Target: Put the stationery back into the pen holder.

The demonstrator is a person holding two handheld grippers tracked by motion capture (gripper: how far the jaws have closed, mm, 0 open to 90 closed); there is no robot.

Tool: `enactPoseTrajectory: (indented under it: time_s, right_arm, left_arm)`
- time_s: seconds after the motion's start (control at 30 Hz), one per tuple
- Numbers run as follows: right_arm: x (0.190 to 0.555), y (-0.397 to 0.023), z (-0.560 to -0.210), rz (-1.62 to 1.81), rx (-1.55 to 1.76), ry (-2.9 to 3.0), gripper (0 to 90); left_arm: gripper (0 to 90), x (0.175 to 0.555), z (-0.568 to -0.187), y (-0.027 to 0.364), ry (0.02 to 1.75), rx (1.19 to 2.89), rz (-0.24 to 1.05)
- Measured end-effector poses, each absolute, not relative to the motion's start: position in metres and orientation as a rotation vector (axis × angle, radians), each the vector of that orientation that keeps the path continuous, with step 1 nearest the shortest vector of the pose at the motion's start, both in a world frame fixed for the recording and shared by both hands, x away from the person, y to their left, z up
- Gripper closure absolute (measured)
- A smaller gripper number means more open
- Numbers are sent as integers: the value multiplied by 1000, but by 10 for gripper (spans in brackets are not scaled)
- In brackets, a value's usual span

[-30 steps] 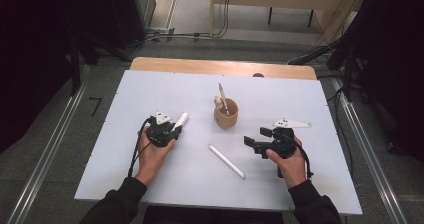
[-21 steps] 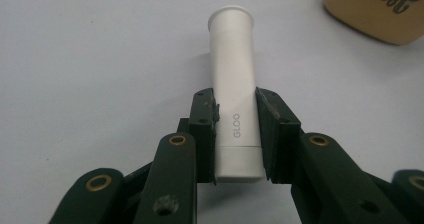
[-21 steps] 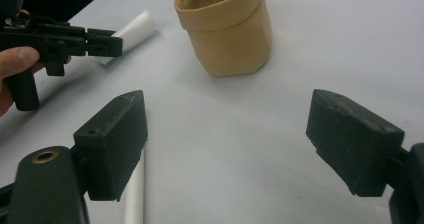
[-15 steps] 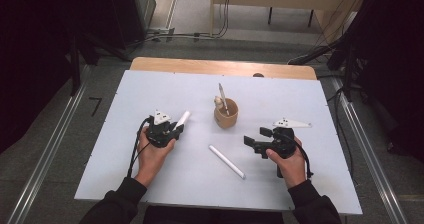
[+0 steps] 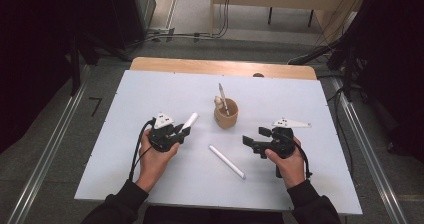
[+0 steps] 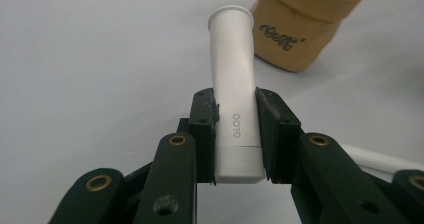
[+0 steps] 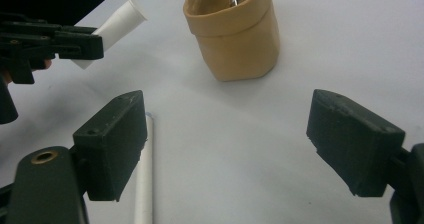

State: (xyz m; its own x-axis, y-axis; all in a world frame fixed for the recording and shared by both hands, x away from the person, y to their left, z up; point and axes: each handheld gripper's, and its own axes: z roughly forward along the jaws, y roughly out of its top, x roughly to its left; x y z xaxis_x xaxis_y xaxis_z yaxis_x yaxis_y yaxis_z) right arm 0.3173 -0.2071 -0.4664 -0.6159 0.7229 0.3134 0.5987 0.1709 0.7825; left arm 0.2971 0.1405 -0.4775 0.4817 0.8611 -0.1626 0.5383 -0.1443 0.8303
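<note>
My left gripper (image 5: 181,132) (image 6: 236,134) is shut on a white tube marked GLOO (image 6: 232,84) (image 5: 189,120), lifted off the table and pointing toward a tan pouch-like cup (image 5: 226,114) (image 6: 304,24). The cup holds a pen and another small item (image 5: 221,100). A second white stick (image 5: 226,161) (image 7: 144,184) lies flat on the table between my hands. My right gripper (image 5: 252,143) (image 7: 235,149) stands open above the table, aimed left at the cup (image 7: 234,34), nothing between its jaws. In the right gripper view the left gripper (image 7: 50,44) shows at upper left with its tube (image 7: 115,26).
The white tabletop (image 5: 150,94) sits on a wooden table whose far edge (image 5: 220,66) shows beyond it. Metal rails (image 5: 50,149) run along both sides on the floor. Cables and table legs lie farther back.
My left hand has moved a little toward the cup and risen, carrying the white tube. The right hand has stayed put.
</note>
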Motion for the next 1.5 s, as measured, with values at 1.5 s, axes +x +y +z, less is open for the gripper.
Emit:
enactPoseTrajectory:
  time_s: [1.5]
  right_arm:
    - [327, -176, -469, 1566, 1344, 2352, 172]
  left_arm:
    - [724, 280, -475, 66, 980, 1863, 345]
